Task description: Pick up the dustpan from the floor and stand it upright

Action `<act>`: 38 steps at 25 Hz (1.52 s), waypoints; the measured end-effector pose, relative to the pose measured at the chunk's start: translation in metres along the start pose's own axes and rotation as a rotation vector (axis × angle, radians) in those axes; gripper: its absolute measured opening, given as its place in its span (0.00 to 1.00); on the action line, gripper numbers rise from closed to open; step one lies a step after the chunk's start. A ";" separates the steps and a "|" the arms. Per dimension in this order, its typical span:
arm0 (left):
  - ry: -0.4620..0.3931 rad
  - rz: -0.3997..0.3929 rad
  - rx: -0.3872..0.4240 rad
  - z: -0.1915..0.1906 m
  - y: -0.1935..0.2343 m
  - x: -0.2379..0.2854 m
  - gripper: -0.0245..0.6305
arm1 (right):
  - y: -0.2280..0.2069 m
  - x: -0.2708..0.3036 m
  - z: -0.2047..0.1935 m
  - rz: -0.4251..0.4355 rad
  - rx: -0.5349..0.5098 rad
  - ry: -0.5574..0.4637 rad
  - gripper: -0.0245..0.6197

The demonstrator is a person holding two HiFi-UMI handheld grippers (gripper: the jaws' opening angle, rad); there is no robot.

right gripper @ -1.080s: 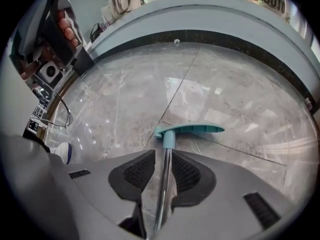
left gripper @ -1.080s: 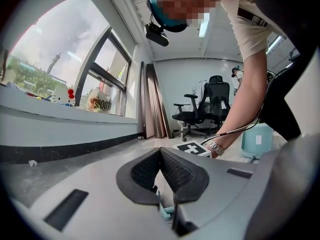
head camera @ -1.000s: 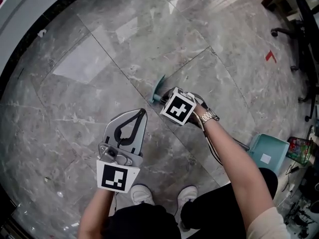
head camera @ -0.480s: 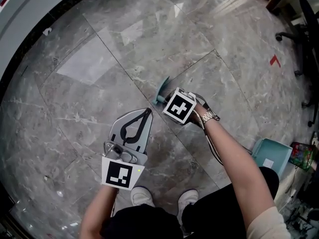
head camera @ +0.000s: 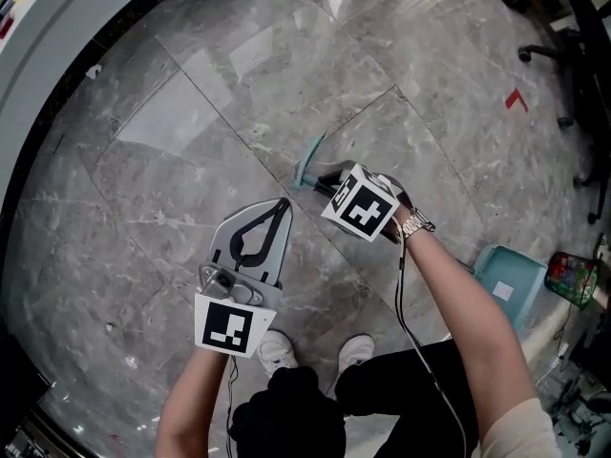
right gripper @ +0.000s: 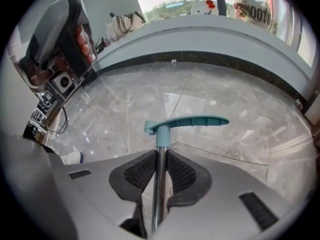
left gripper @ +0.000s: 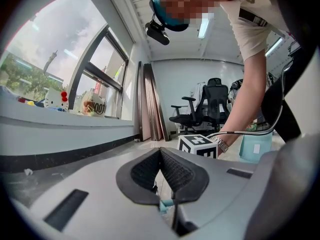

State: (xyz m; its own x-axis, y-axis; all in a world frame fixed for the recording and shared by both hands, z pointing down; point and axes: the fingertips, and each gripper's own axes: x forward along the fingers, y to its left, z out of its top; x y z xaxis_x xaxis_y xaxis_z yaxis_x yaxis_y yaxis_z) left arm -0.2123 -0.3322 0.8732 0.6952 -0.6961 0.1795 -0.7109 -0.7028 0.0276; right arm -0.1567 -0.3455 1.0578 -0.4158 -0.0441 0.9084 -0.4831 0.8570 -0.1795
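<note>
The dustpan has a teal pan (head camera: pixel 511 284) resting on the marble floor at the right, and a thin metal pole (right gripper: pixel 160 179) that ends in a teal crossbar handle (right gripper: pixel 187 123). My right gripper (right gripper: pixel 160 166) is shut on the pole just below that handle and points steeply down. In the head view the handle (head camera: pixel 307 160) sticks out beyond the right gripper (head camera: pixel 325 177), whose marker cube hides its jaws. My left gripper (head camera: pixel 283 203) hovers to the left of it, level, with its pads (left gripper: pixel 175 171) meeting at the tips and nothing held between them. The pan (left gripper: pixel 255 146) also shows behind the person's arm.
Black office chairs (head camera: pixel 573 55) stand at the far right, near a red mark (head camera: pixel 516 100) on the floor. A grey curved ledge (head camera: pixel 57 27) runs along the upper left. The person's shoes (head camera: pixel 277 351) are below the grippers. A colourful box (head camera: pixel 573 280) sits beside the pan.
Both grippers have risen. The right one has lifted the handle end of the pole higher while still gripping it; the pan stays on the floor.
</note>
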 end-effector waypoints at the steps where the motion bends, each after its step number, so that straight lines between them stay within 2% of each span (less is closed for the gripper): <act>1: 0.000 0.008 -0.015 0.018 -0.001 -0.002 0.05 | 0.002 -0.022 0.007 -0.005 -0.003 -0.024 0.18; 3: 0.014 0.004 -0.014 0.052 -0.009 -0.007 0.05 | 0.007 -0.069 0.018 -0.013 -0.001 -0.073 0.18; 5: 0.032 -0.022 0.021 0.088 -0.019 -0.009 0.05 | 0.010 -0.117 0.025 -0.028 -0.002 -0.129 0.18; 8: 0.032 -0.056 0.048 0.146 -0.038 -0.007 0.05 | 0.011 -0.191 0.028 -0.078 -0.002 -0.226 0.18; 13: 0.017 -0.122 0.059 0.243 -0.088 -0.002 0.05 | 0.015 -0.309 0.012 -0.167 0.023 -0.375 0.18; 18: -0.011 -0.167 0.061 0.312 -0.157 0.008 0.05 | 0.032 -0.415 -0.024 -0.256 0.040 -0.506 0.18; 21: -0.015 -0.199 0.049 0.334 -0.214 0.016 0.05 | 0.039 -0.471 -0.053 -0.307 0.047 -0.560 0.18; 24: -0.008 -0.169 0.018 0.349 -0.275 0.023 0.05 | 0.048 -0.525 -0.091 -0.342 0.082 -0.661 0.18; 26: -0.032 -0.152 0.016 0.366 -0.322 0.031 0.05 | 0.053 -0.564 -0.121 -0.368 0.104 -0.727 0.18; 29: -0.063 -0.132 -0.010 0.387 -0.400 0.041 0.05 | 0.063 -0.616 -0.175 -0.395 0.088 -0.761 0.18; 32: -0.059 -0.161 -0.017 0.397 -0.471 0.052 0.05 | 0.072 -0.655 -0.223 -0.412 0.097 -0.795 0.18; 35: -0.043 -0.202 -0.012 0.403 -0.521 0.062 0.05 | 0.082 -0.679 -0.259 -0.421 0.104 -0.815 0.18; 38: -0.046 -0.229 -0.009 0.411 -0.551 0.067 0.05 | 0.090 -0.696 -0.284 -0.441 0.137 -0.842 0.18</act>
State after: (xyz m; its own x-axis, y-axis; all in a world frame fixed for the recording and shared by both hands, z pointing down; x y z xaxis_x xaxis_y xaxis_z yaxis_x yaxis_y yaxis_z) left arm 0.2703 -0.0518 0.4658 0.8422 -0.5250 0.1230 -0.5351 -0.8418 0.0710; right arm 0.3082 -0.0919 0.5172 -0.5663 -0.7488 0.3446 -0.7924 0.6096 0.0226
